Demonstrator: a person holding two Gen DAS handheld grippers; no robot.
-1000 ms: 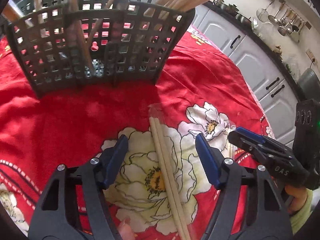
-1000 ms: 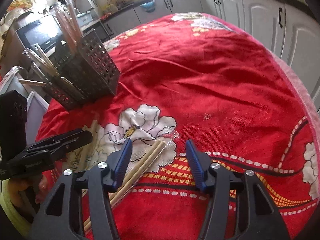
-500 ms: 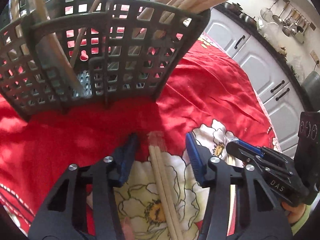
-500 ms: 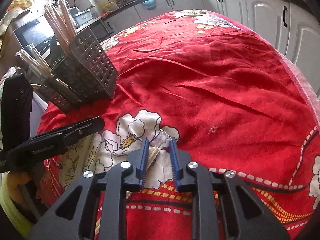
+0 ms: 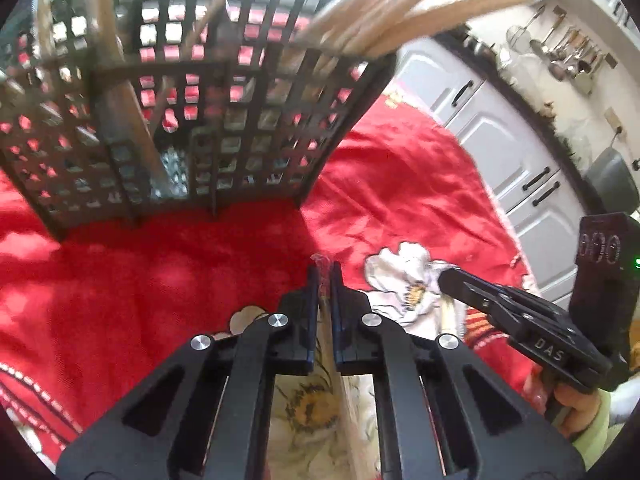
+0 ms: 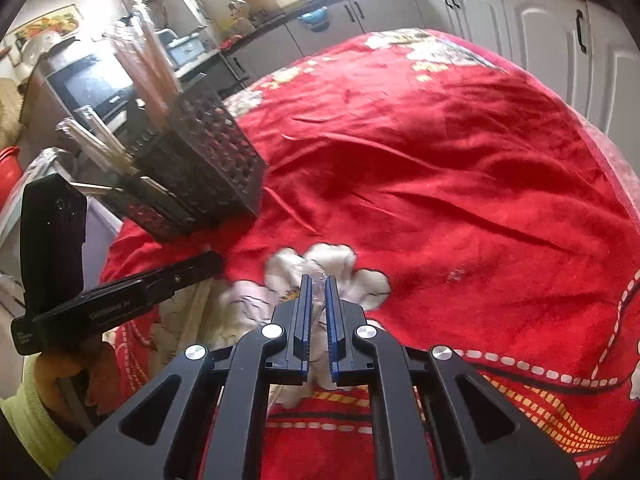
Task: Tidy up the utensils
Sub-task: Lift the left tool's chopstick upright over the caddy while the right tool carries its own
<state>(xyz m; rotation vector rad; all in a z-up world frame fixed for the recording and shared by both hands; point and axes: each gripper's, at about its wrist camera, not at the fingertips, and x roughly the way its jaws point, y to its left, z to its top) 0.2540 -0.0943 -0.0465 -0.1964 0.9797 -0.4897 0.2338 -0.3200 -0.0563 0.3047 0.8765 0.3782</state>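
Two clear-wrapped pairs of wooden chopsticks lie on the red flowered tablecloth (image 5: 400,184). My left gripper (image 5: 324,276) is closing tight on one pair (image 5: 322,259), whose wrapper tip pokes out past the pads. My right gripper (image 6: 316,286) is closing on the crinkled wrapper end of the other pair (image 6: 318,280). Each gripper shows in the other's view: the right gripper (image 5: 444,278) over its chopsticks (image 5: 448,320), and the left gripper (image 6: 216,260) near the basket. The dark grid basket (image 5: 224,128) (image 6: 208,160) stands just ahead, holding several wrapped chopsticks (image 5: 400,20).
White kitchen cabinets (image 5: 500,152) (image 6: 540,28) run along the far side of the table. A black oven (image 6: 92,84) stands behind the basket. A hand in a yellow-green sleeve (image 6: 28,412) holds the left gripper. Bare red cloth (image 6: 460,168) spreads right of the basket.
Both grippers went from wide open to shut, each around its own wrapped pair of chopsticks. The left gripper also drew nearer the basket.
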